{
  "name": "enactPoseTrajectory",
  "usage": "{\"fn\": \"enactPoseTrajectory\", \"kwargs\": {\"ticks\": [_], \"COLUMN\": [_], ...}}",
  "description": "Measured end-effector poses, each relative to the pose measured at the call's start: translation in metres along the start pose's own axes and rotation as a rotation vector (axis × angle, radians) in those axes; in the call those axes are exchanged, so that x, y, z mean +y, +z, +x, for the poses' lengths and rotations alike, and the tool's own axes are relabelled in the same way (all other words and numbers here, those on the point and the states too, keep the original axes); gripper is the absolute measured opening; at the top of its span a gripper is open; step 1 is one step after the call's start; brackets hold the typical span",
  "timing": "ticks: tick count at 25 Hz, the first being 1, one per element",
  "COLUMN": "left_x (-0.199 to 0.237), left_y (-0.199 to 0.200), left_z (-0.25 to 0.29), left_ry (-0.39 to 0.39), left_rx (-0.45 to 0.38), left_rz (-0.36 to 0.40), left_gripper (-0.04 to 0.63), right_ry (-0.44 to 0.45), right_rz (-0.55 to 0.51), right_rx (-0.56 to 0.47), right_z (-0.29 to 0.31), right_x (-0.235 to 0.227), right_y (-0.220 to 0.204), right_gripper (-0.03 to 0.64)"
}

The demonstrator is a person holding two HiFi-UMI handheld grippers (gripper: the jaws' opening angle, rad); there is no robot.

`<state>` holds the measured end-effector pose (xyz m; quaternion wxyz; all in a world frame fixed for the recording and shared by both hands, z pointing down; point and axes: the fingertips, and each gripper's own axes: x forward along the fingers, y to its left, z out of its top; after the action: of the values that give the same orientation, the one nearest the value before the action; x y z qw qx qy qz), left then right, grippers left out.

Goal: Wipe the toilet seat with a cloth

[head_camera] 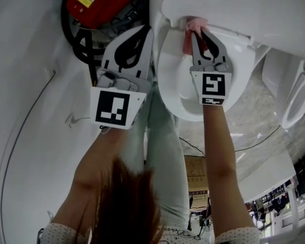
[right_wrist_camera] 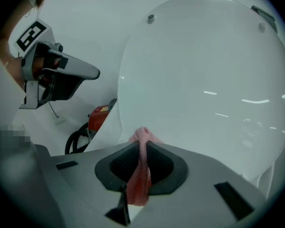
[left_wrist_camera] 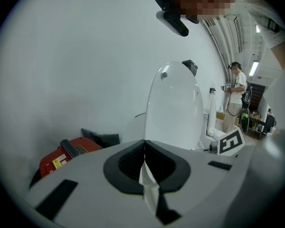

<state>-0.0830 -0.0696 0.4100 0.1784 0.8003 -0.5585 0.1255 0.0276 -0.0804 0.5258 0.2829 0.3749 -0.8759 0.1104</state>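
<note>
Cloth [right_wrist_camera: 142,172] clamped in right tongs [head_camera: 197,31] by toilet seat [head_camera: 166,80] rear

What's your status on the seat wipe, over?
Left gripper shut, beside the toilet. Right gripper shut on pink cloth, at toilet seat rear. Nothing blocking seat.

Indoor display hall for sanitary ware: a glossy white toilet [head_camera: 169,80] with raised oval lid, a second white ceramic fixture [head_camera: 295,98], pale marbled flooring [head_camera: 251,111], ceiling strip lights [left_wrist_camera: 253,68].
</note>
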Motion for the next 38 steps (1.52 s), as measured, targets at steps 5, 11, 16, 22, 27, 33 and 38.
{"fn": "enactPoseTrajectory", "kwargs": {"ticks": [5, 11, 16, 22, 27, 33, 38], "left_x": [0.001, 0.002, -0.001, -0.008, -0.016, -0.025, -0.028], "left_y": [0.0, 0.0, 0.001, 0.002, 0.002, 0.001, 0.003], "left_z": [0.002, 0.003, 0.006, 0.009, 0.013, 0.015, 0.015], "left_ry": [-0.001, -0.006, -0.017, -0.026, -0.042, -0.054, -0.058], "left_rx": [0.008, 0.02, 0.025, 0.03, 0.034, 0.042, 0.045], "left_rz": [-0.005, -0.003, 0.009, 0.013, 0.026, 0.036, 0.045], "left_gripper": [0.003, 0.005, 0.003, 0.003, 0.003, 0.005, 0.003], "right_ry": [-0.021, -0.034, 0.003, 0.043, 0.059, 0.081, 0.082], "right_rz": [0.007, -0.014, -0.014, -0.005, -0.011, -0.042, -0.031], "right_rx": [0.068, 0.087, 0.139, 0.203, 0.193, 0.178, 0.17], "right_z": [0.015, 0.019, 0.02, 0.021, 0.021, 0.019, 0.016], "right_x": [0.001, 0.003, 0.004, 0.004, 0.003, 0.002, -0.001], "right_y": [-0.02, -0.024, -0.026, -0.026, -0.026, -0.028, -0.031], "right_gripper": [0.051, 0.049, 0.049, 0.049, 0.047, 0.044, 0.044]}}
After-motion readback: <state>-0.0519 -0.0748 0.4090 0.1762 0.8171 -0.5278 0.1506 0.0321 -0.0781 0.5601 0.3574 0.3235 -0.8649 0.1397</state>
